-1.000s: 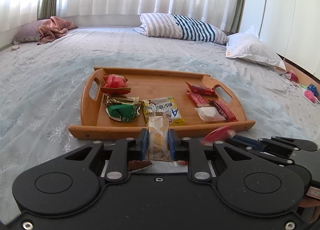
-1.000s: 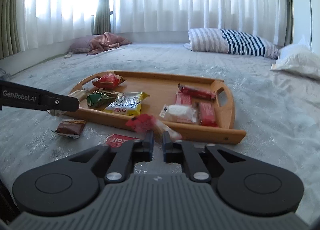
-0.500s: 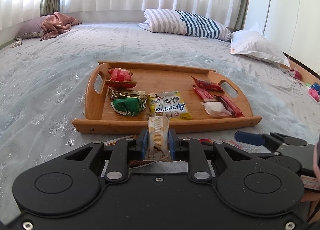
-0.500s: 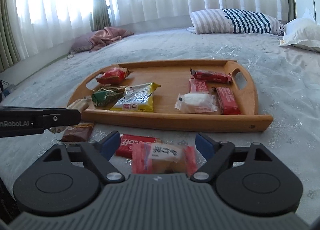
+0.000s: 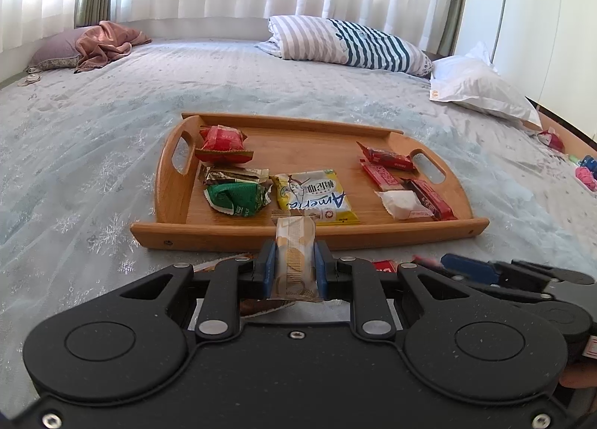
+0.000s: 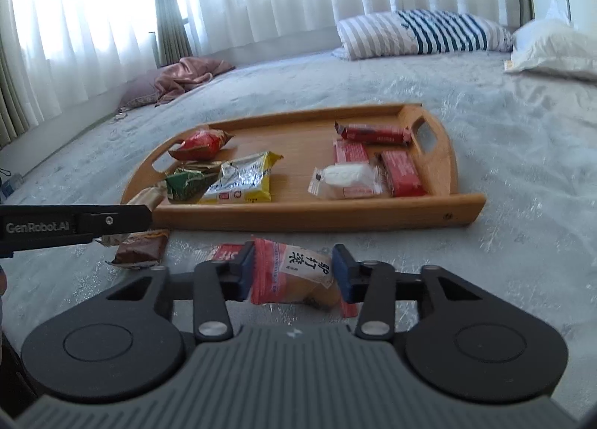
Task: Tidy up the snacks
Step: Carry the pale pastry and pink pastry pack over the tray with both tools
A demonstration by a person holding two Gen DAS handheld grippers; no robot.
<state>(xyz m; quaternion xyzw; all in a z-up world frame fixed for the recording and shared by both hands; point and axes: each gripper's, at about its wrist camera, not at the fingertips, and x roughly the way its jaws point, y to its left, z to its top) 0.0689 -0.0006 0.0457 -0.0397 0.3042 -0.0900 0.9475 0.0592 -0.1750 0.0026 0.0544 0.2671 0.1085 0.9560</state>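
My left gripper (image 5: pixel 294 265) is shut on a clear-wrapped beige biscuit packet (image 5: pixel 295 238), held upright just before the wooden tray (image 5: pixel 224 237). The right gripper (image 6: pixel 293 272) has its jaws closing on a red-orange cracker packet (image 6: pixel 294 272) lying crosswise between them, and both pads touch its ends. On the tray (image 6: pixel 335 218) the left side holds red (image 5: pixel 223 143), green (image 5: pixel 235 197) and yellow (image 5: pixel 313 196) packets. Its right side holds red bars (image 5: pixel 388 158) and a white packet (image 5: pixel 401 203). A brown packet (image 6: pixel 140 248) and a red one (image 6: pixel 225 253) lie on the bed before the tray.
A patterned grey bedspread (image 5: pixel 93 168) lies under everything. A striped pillow (image 5: pixel 347 43) and a white pillow (image 5: pixel 481 89) sit at the back right, a pink cloth (image 5: pixel 106 41) at the back left. Small items (image 5: pixel 585 171) lie at the bed's right edge.
The right gripper let the red-orange packet go with jaws wide half a second ago, and has now closed in on it crosswise. The left gripper keeps its hold on the biscuits.
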